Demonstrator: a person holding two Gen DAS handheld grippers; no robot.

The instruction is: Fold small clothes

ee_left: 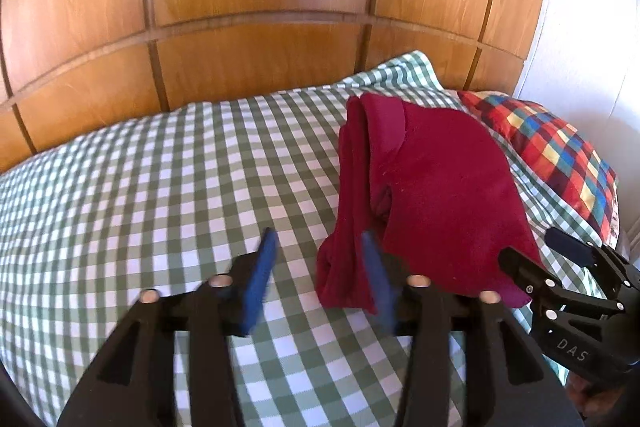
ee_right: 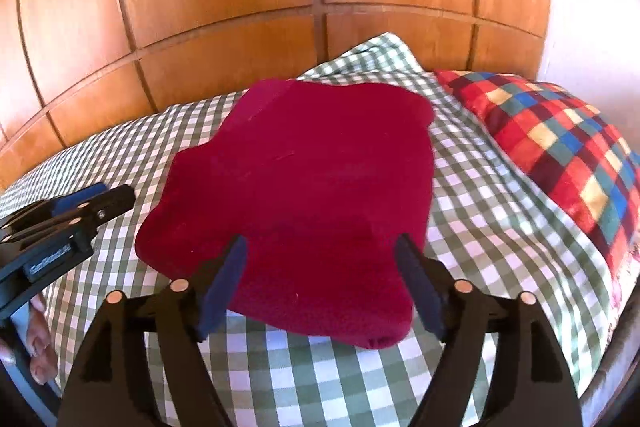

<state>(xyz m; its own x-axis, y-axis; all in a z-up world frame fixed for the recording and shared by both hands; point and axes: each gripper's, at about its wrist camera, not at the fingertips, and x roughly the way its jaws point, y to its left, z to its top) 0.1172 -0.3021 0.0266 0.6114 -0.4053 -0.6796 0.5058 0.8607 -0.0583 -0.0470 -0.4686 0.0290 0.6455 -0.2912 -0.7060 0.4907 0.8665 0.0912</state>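
Observation:
A dark red garment [ee_left: 432, 195] lies folded on the green-and-white checked bedcover [ee_left: 160, 187]. In the right wrist view the garment [ee_right: 304, 187] fills the middle as a compact folded stack. My left gripper [ee_left: 320, 259] is open and empty, at the garment's near left corner, its right pad against the cloth edge. My right gripper [ee_right: 320, 279] is open and empty, its jaws either side of the garment's near edge. The right gripper also shows in the left wrist view [ee_left: 560, 267], and the left gripper shows in the right wrist view [ee_right: 96, 203].
A multicoloured checked pillow [ee_right: 560, 155] lies at the right of the bed. A wooden panelled headboard [ee_left: 260, 7] stands behind. A white wall [ee_left: 580, 27] is at the right. The bedcover spreads to the left of the garment.

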